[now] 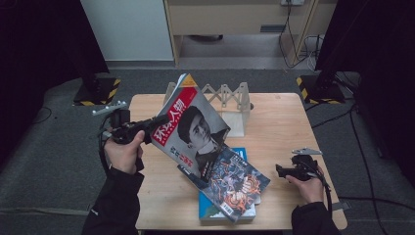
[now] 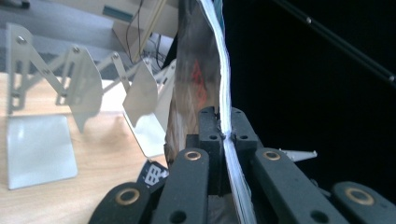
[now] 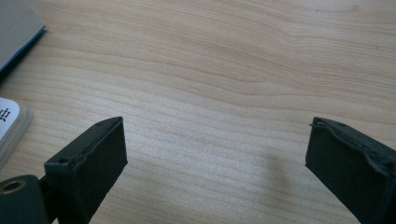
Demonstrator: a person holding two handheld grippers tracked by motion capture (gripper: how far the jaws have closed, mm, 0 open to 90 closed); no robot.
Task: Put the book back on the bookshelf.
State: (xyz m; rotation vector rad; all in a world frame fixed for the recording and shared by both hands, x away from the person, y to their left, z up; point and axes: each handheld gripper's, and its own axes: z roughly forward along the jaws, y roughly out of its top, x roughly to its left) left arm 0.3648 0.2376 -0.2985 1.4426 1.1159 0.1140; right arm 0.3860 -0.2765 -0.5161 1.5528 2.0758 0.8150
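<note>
Left gripper [image 1: 152,125] is clamped on the edge of a red-covered magazine [image 1: 193,125], held tilted above the wooden table [image 1: 279,122] in front of the white folding rack [image 1: 230,100]. The magazine's lower corner overlaps a comic book [image 1: 240,186] lying on a blue book [image 1: 208,208]. Right gripper [image 1: 280,170] rests low at the table's right side, jaws spread wide, holding nothing
</note>
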